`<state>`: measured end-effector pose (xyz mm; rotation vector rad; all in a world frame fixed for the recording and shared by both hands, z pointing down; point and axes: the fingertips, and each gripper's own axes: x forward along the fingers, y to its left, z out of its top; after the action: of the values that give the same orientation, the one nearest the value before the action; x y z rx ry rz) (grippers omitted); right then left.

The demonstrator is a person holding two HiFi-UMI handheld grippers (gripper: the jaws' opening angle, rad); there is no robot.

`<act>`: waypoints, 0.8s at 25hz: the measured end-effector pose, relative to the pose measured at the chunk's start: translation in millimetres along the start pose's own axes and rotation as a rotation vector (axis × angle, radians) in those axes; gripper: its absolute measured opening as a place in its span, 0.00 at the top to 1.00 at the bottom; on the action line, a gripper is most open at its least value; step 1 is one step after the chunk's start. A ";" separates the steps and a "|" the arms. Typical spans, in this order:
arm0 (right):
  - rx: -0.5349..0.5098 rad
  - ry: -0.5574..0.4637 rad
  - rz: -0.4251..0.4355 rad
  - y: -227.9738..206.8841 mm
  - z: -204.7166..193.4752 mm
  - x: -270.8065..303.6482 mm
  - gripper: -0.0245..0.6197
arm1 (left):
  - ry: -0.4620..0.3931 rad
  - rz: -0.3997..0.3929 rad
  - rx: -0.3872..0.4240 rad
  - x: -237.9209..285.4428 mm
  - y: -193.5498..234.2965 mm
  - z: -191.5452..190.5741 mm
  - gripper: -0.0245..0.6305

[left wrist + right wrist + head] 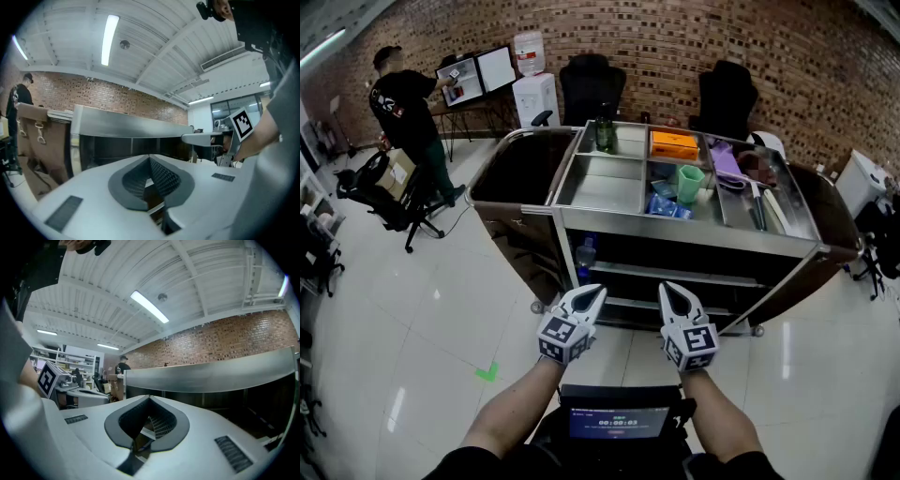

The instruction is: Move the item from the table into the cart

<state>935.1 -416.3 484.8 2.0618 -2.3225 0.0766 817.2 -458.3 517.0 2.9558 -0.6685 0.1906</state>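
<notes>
In the head view a steel cart [581,217] stands ahead of me, its top tray split into compartments. These hold a green bottle [604,134], an orange box [674,143], a green cup [690,183], blue packets [664,203] and purple items [727,161]. My left gripper [592,293] and right gripper [671,292] are held side by side low before the cart's front, both shut and empty. In the left gripper view the left gripper [150,158] points at the cart's rim [131,123]; the right gripper [149,397] does the same in its own view. No table shows.
A brown bag [522,187] hangs on the cart's left end and another [832,220] on the right. A person [408,108] stands far left by monitors [476,73]. Black office chairs [592,86] line the brick wall. A water bottle [586,257] sits on the cart's lower shelf.
</notes>
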 end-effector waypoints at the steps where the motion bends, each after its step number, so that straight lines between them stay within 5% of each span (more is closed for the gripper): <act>1: 0.008 0.006 0.002 2.0 1.6 5.3 0.96 | 0.002 0.024 -0.003 -5.5 8.2 -0.2 0.96; 8: 0.014 0.033 0.143 65.6 13.2 54.8 0.96 | -0.029 0.239 -0.057 -79.7 78.0 1.5 0.96; 16: -0.039 0.013 0.354 250.7 37.2 152.3 0.96 | -0.091 0.478 -0.082 -261.1 210.6 5.2 0.96; 20: -0.054 0.001 0.416 329.3 40.5 195.3 0.96 | -0.080 0.513 -0.066 -326.4 266.4 -0.5 0.96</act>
<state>585.2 -573.5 451.4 1.5231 -2.6785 0.0250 409.2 -560.0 490.0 2.6795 -1.4040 0.0857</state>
